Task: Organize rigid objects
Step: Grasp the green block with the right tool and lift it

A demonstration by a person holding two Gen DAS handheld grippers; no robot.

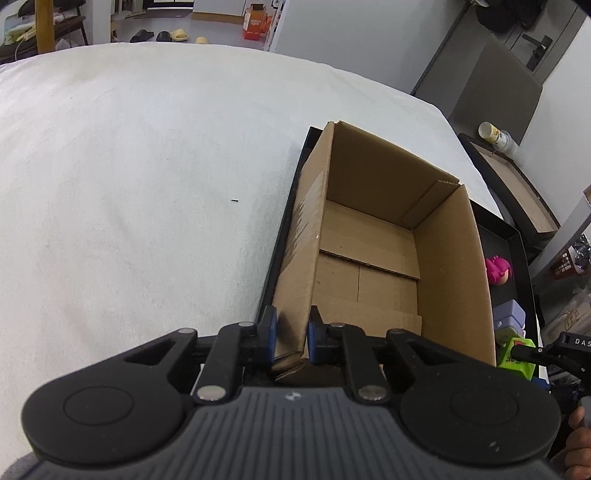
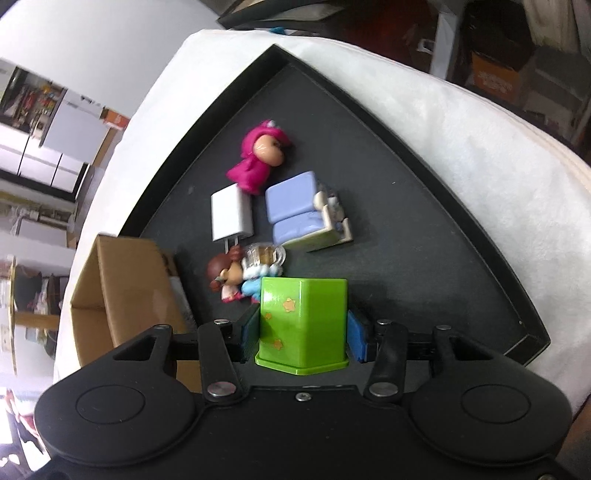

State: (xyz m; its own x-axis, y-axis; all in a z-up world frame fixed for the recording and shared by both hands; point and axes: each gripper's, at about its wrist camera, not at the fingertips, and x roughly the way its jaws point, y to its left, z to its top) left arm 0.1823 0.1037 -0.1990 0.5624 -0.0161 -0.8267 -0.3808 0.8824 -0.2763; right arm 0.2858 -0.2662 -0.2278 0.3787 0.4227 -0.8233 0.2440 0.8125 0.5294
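Box (image 2: 122, 291) on tray (image 2: 424, 229) at its left end, charger (image 2: 231, 218) beside box, hooded doll (image 2: 258, 162) behind charger, bed toy (image 2: 303, 214) right of charger, girl doll (image 2: 236, 275) behind block (image 2: 303, 325).

Letters "DAS" in white, readable on the black arm of the right tool (image 1: 546, 354) at the frame's right edge, cut off there. Orange carton (image 1: 255, 22) print too blurred to read.

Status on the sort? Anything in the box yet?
Nothing done: cardboard box is empty. In hand: left gripper clamps the box wall; right gripper holds the green container. Left on the tray: pink figurine, white charger, purple toy, doll.
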